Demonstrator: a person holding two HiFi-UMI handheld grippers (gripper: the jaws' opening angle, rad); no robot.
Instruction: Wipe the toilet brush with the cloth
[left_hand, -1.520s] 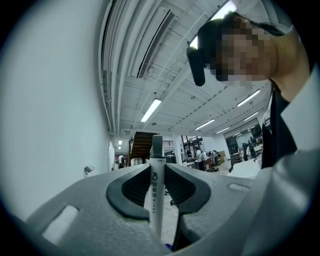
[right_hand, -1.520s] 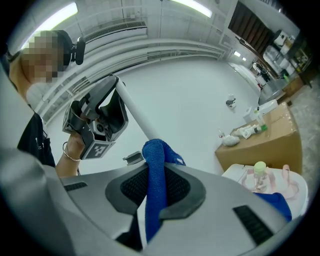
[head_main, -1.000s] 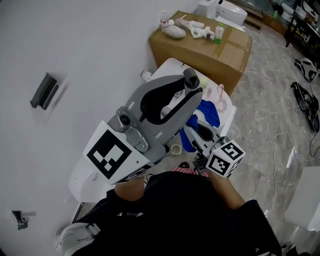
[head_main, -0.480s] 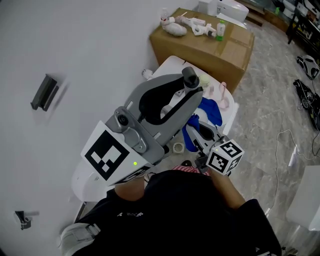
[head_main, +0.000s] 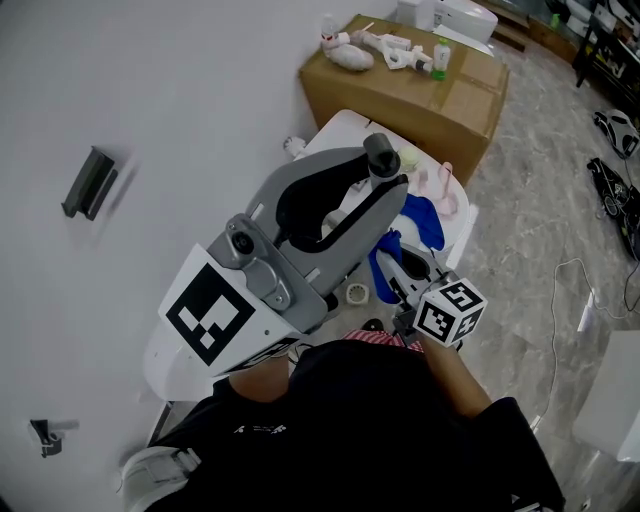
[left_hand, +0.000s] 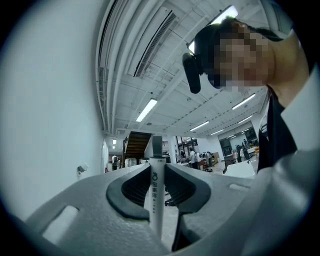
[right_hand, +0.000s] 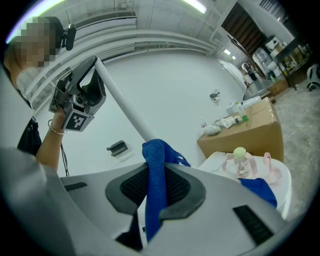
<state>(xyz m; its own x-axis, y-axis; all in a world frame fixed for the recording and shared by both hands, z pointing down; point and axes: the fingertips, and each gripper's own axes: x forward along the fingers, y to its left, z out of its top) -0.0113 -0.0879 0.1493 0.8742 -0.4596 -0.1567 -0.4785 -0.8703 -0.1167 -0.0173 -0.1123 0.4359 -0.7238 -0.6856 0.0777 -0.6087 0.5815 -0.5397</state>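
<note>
Cloth (right_hand: 154, 165) in deep blue is hanging pinched between the jaws of our right hand-held gripper (right_hand: 155, 187), whose dark pads are pressing on its fold from both sides while a loose tail is dangling below them. Above the pads, the cloth is bunching up against the white handle of the toilet brush (right_hand: 125, 107), and the shaft is disappearing behind the fabric there. We are clamping the other end of that handle in our left hand-held gripper (right_hand: 82, 97), raised high and to the left in the right gripper view. In the left gripper view the toilet brush (left_hand: 156, 195) is standing upright between the closed pads of the left hand-held gripper (left_hand: 156, 185), its printed shaft poking out past them.

From the head view, the left hand-held gripper (head_main: 375, 175) is filling the middle of the picture, and the right hand-held gripper (head_main: 400, 270) is sitting just beside it, lower right, with the cloth (head_main: 420, 225) spilling around it. Under both is lying a white fixture (head_main: 335, 135) with a rounded rim, carrying a small bottle (right_hand: 240, 160) with a pale green cap. A cardboard box (head_main: 400, 95) is standing beyond it against the wall.
</note>
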